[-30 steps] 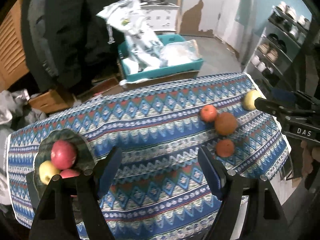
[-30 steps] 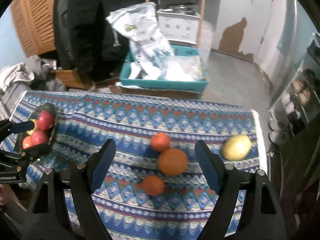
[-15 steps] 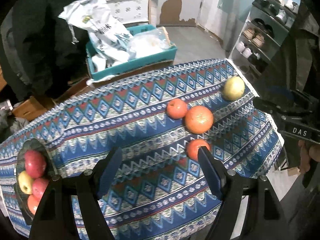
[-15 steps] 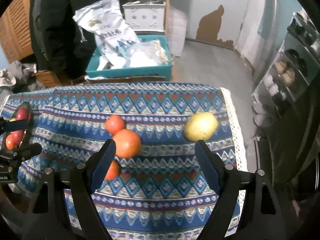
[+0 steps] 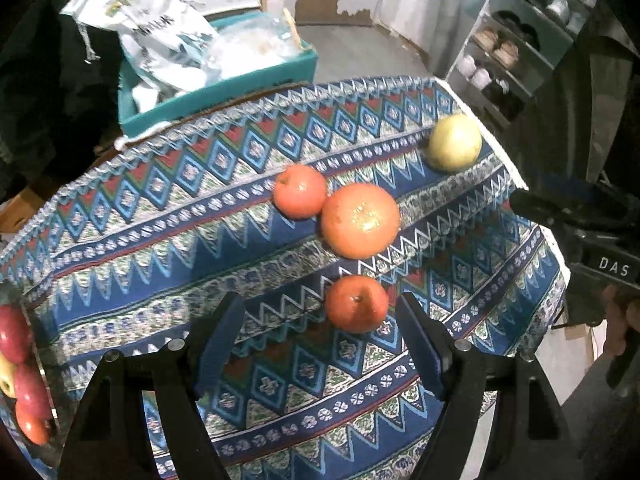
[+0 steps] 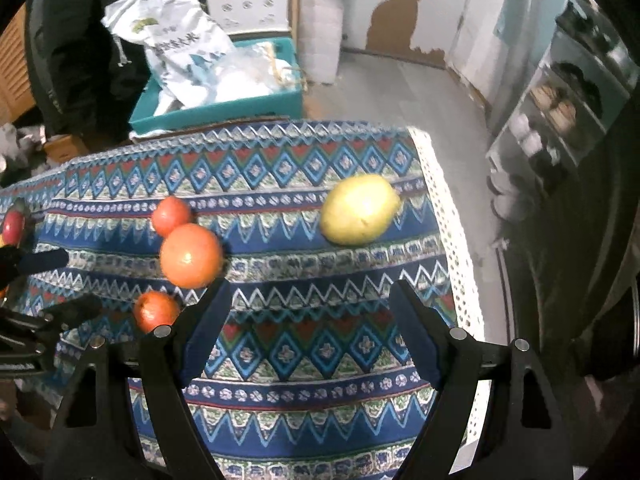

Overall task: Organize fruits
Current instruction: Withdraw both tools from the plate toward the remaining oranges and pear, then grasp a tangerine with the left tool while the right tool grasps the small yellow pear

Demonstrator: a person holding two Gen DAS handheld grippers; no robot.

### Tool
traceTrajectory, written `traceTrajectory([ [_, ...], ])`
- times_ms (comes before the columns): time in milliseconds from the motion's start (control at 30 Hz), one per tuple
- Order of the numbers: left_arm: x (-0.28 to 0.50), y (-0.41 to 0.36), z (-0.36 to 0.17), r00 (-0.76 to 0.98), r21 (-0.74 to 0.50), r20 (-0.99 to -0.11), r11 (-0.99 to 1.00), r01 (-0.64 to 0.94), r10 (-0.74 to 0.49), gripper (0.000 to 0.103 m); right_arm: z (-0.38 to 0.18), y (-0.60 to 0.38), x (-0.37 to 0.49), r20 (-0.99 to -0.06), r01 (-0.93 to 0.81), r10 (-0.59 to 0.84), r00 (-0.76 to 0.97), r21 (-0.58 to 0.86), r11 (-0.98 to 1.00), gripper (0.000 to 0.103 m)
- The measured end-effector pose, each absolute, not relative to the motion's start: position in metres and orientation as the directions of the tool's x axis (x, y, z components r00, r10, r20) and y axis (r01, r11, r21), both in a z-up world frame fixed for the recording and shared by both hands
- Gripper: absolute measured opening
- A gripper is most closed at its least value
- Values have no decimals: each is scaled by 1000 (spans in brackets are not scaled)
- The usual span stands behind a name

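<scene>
- The left hand-held gripper (image 5: 320,340), low in the left wrist frame, has its blue-padded jaws spread wide and holds nothing.
- A small round orange-red fruit (image 5: 356,304) lies on the bench just ahead of that gap, nearer the right-hand pad, touching neither pad.
- Further up the frame sits a large round orange (image 5: 360,220) with a glossy highlight; a smaller orange-red fruit with a stem dimple (image 5: 300,191) touches it on the upper left.
- A pale yellow-green oval fruit (image 5: 454,142) rests alone in the upper right, near the bench's far corner.
- At the left edge, a dark plate (image 5: 42,364) holds red apples (image 5: 14,338), with a yellow fruit and an orange one partly cut off.
- The right hand-held gripper (image 6: 310,320), low in the right wrist frame, is likewise wide open and empty.
- In that view the pale yellow-green oval fruit (image 6: 360,209) lies above the gap, slightly right of centre and well clear of both pads.
- The three orange-toned fruits sit at left of the frame, with the lowest one (image 6: 155,311) just beside the left-hand finger.
- The bench is covered by a blue, red and white zigzag-patterned cloth (image 5: 168,216) with a white lace edge.
- Behind the bench stands a teal plastic crate (image 6: 218,110) with a white printed sack (image 6: 180,46) in it.
</scene>
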State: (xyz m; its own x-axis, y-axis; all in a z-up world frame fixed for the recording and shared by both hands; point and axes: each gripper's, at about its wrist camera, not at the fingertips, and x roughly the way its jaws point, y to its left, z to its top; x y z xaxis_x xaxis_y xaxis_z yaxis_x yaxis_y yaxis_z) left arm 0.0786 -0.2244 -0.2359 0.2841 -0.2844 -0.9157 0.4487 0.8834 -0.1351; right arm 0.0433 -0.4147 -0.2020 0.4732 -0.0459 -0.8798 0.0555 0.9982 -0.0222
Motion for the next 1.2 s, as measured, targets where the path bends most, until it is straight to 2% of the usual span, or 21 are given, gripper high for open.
traceTrajectory([
  [667, 87, -258, -289, 167, -179, -945, 871, 458, -283, 79, -241, -434, 49, -913, 101, -28, 406, 14, 995, 81],
  [733, 88, -260, -293, 151, -190, -946, 869, 457, -286, 73, -242, -434, 50, -914, 98, -24, 406, 17, 995, 81],
  [867, 87, -266, -305, 110, -197, -954, 862, 467, -278, 52, -245, -436, 53, -915, 103, -23, 404, 20, 995, 81],
  [1200, 91, -253, -291, 166, -189, -940, 859, 475, -299, 48, -243, -444, 67, -908, 115, -17, 420, 34, 993, 81],
])
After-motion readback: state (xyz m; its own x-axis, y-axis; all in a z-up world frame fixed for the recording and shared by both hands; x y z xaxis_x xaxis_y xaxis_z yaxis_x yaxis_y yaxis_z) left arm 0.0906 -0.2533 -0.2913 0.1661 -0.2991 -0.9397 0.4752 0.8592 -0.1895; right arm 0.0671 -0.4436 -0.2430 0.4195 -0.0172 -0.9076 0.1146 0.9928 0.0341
